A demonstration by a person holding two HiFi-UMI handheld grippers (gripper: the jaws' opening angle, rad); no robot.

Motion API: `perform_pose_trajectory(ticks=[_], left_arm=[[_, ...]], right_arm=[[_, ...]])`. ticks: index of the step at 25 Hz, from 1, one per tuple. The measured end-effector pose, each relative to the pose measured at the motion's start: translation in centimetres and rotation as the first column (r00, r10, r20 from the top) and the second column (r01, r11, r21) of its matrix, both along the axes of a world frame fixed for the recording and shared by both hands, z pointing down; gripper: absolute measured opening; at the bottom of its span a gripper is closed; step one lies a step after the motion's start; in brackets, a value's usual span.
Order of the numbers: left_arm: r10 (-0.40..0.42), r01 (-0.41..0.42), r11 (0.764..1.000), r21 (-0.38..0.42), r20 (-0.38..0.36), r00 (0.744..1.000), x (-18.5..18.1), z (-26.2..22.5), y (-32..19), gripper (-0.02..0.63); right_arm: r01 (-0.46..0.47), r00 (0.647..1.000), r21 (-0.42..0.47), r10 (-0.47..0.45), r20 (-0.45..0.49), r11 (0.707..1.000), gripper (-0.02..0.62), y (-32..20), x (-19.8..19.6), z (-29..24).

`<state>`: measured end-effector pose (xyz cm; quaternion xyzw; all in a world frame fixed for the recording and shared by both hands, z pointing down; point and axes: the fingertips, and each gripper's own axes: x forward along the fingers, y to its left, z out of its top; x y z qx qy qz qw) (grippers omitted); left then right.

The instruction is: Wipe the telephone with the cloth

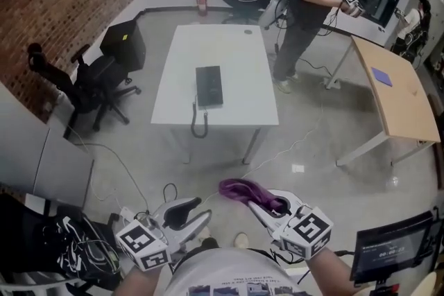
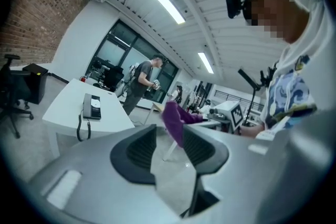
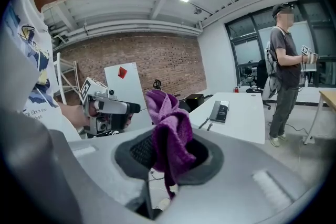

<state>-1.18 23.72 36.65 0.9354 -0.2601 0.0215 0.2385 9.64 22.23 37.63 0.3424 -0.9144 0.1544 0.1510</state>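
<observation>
right tongs (image 1: 276,206) clamped on a bunched purple cloth (image 1: 241,190), soft and fuzzy-looking, most of it flopping loose past the tips. left tongs (image 1: 189,215) spread wide, nothing in them. telephone (image 1: 209,85) well ahead, lying flat near the front edge of the white table (image 1: 229,45); black, boxy, looks like hard plastic, cord (image 1: 200,123) looping over the edge. risks: cloth may slip out of the narrow pinch once rubbed; a hard wipe could slide the telephone on the smooth top or snag the cord, since nothing steadies it.
</observation>
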Motion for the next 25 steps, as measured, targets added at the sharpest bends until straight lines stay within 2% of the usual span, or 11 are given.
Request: perform_pose_trajectory(ticks=[11, 25], left_arm=[[-0.032, 0.033, 0.999, -0.024, 0.032, 0.999, 3.1, 0.8, 2.6, 0.143], [-0.047, 0.049, 0.998, -0.031, 0.047, 0.998, 2.9, 1.1, 2.4, 0.143]], right_arm=[[0.027, 0.999, 0.004, -0.027, 0.024, 1.000, 0.083, 2.3, 3.7, -0.2], [0.087, 0.996, 0.025, -0.088, 0.023, 0.996, 0.083, 2.3, 2.5, -0.7]])
